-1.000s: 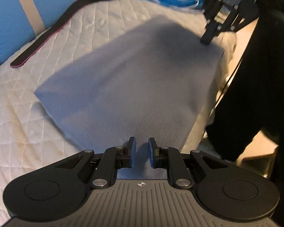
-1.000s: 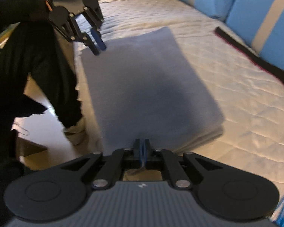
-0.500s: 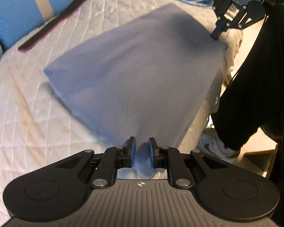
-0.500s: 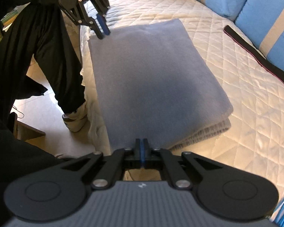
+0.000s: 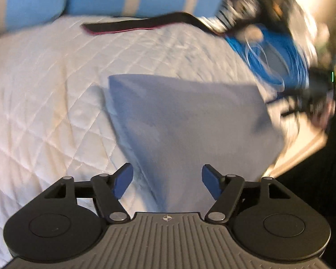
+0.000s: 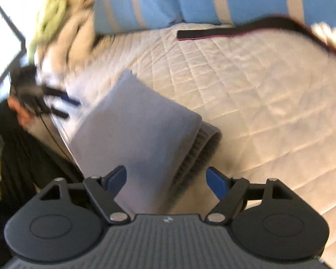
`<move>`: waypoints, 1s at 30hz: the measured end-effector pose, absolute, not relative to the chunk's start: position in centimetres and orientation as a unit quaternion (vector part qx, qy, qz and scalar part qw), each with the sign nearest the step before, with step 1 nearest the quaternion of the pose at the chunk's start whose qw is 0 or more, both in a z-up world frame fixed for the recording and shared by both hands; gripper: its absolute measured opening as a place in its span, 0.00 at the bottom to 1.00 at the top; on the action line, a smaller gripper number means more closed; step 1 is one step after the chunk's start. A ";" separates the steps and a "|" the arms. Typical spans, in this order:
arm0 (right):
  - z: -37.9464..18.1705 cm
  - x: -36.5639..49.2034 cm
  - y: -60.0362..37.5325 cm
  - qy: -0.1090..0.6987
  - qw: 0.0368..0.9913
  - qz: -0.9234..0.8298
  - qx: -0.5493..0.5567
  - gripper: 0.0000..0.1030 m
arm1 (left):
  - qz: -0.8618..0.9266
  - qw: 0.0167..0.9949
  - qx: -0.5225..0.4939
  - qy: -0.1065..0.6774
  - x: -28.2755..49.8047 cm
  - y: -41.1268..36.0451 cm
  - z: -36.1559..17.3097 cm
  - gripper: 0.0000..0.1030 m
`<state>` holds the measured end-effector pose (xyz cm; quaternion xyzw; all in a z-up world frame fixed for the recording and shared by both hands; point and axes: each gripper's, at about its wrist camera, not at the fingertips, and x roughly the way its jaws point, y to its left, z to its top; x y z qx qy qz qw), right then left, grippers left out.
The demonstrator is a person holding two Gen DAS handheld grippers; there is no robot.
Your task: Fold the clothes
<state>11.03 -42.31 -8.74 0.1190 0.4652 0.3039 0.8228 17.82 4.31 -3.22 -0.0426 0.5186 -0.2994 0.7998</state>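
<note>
Your left gripper (image 5: 167, 180) and right gripper (image 6: 165, 180) are both opening, jaws wide, pads clear of the cloth; neither has hold of anything. The folded grey garment (image 5: 190, 121) lies on the white quilted bedspread (image 5: 44, 85) near the bed's edge, its near edge between each pair of jaws. It looks soft, thick and limp, in at least 2 layers; a grip should pinch all layers at a corner, or the fold may slump open.

left gripper (image 5: 167, 182): fingers opening, nothing gripped | right gripper (image 6: 166, 182): fingers opening, nothing gripped
</note>
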 end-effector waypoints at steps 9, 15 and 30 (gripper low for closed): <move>-14.9 13.1 -43.1 0.494 0.767 0.292 0.287 0.86 | -0.297 0.698 -0.303 0.577 21.3 7.2 -11.1 0.69; -16.5 13.5 -43.7 0.465 0.749 0.304 0.361 0.84 | -0.309 0.676 -0.332 0.581 21.9 6.1 -12.0 0.70; -12.1 14.4 -39.1 0.494 0.773 0.288 0.275 0.29 | -0.320 0.724 -0.241 0.562 21.2 6.2 -5.9 0.17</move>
